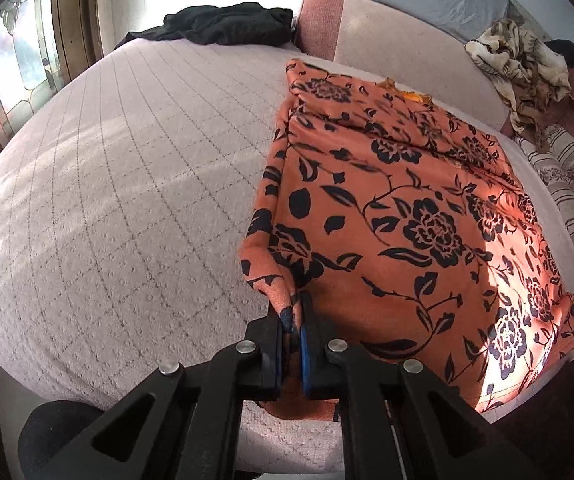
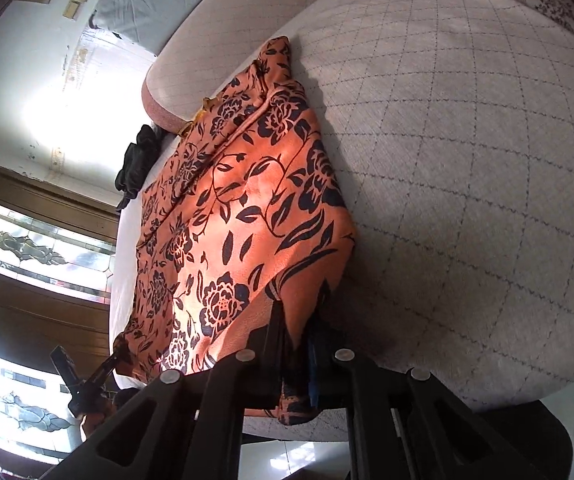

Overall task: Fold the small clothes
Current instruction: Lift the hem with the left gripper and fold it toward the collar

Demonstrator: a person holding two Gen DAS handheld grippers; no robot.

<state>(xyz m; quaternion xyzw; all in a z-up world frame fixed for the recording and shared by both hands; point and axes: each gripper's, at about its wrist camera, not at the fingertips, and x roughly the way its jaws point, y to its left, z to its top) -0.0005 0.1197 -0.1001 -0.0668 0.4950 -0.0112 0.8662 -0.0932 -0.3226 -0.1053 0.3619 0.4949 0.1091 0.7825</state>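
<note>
- The left gripper (image 1: 293, 312) pinches the near left corner of the orange floral garment (image 1: 399, 216).
- The right gripper (image 2: 301, 344) pinches its near right corner.
- The garment lies flat on the quilted bed (image 1: 127, 200); a black garment (image 1: 227, 24) sits well beyond it.

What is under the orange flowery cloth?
The orange flowery cloth lies on the quilted bed cover, which shows all around it. Anything else hidden beneath the cloth cannot be seen.
</note>
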